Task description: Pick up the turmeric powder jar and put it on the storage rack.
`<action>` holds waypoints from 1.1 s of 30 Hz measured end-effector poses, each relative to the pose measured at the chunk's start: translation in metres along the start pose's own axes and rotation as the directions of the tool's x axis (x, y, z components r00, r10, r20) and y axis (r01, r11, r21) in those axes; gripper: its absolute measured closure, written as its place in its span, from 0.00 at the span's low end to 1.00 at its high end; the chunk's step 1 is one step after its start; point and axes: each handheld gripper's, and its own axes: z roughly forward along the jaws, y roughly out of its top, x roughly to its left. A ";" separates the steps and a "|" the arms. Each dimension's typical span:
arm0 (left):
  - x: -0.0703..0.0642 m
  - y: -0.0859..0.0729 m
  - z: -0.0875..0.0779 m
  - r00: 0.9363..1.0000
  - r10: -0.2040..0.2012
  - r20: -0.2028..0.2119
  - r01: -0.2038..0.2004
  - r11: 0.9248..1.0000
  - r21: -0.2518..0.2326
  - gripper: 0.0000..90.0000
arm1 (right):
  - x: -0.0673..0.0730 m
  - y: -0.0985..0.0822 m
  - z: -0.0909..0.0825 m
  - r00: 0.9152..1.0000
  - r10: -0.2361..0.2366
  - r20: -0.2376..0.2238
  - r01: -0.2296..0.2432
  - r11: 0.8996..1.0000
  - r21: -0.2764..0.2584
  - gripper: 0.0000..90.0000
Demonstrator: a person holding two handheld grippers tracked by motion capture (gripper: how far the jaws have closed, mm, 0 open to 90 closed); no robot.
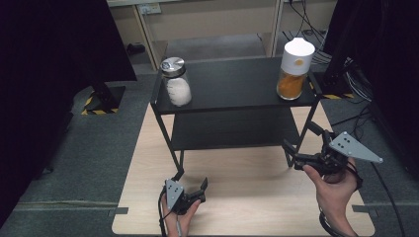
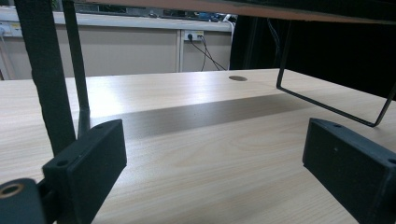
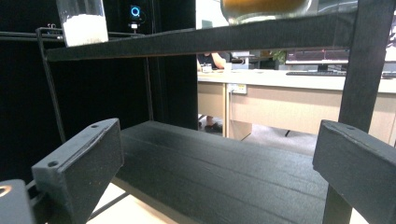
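Both claws, left [image 1: 191, 188] and right [image 1: 302, 143], gape empty before the upright two-tier shelf [image 1: 237, 84].

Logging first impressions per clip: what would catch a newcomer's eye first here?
Two jars on the black two-tier shelf: a silver-lidded jar of white powder at its left end, a white-capped jar of orange contents at its right. Below, the left gripper and right gripper wait open.

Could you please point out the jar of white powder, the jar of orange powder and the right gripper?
jar of white powder [image 1: 176, 85], high view, glass body.
jar of orange powder [image 1: 294, 69], high view, white lid's lower edge.
right gripper [image 1: 302, 143], high view, between its fingertips.
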 end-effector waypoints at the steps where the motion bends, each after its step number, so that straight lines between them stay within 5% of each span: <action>1: 0.000 0.000 0.000 1.000 0.001 0.000 -0.001 1.000 0.000 0.06 | 0.000 -0.001 0.000 1.000 0.000 -0.002 0.000 1.000 0.000 0.02; 33: 0.000 0.000 0.000 1.000 0.000 0.000 0.000 1.000 0.000 0.06 | -0.006 -0.043 -0.004 0.999 0.046 -0.024 -0.044 0.996 0.080 0.02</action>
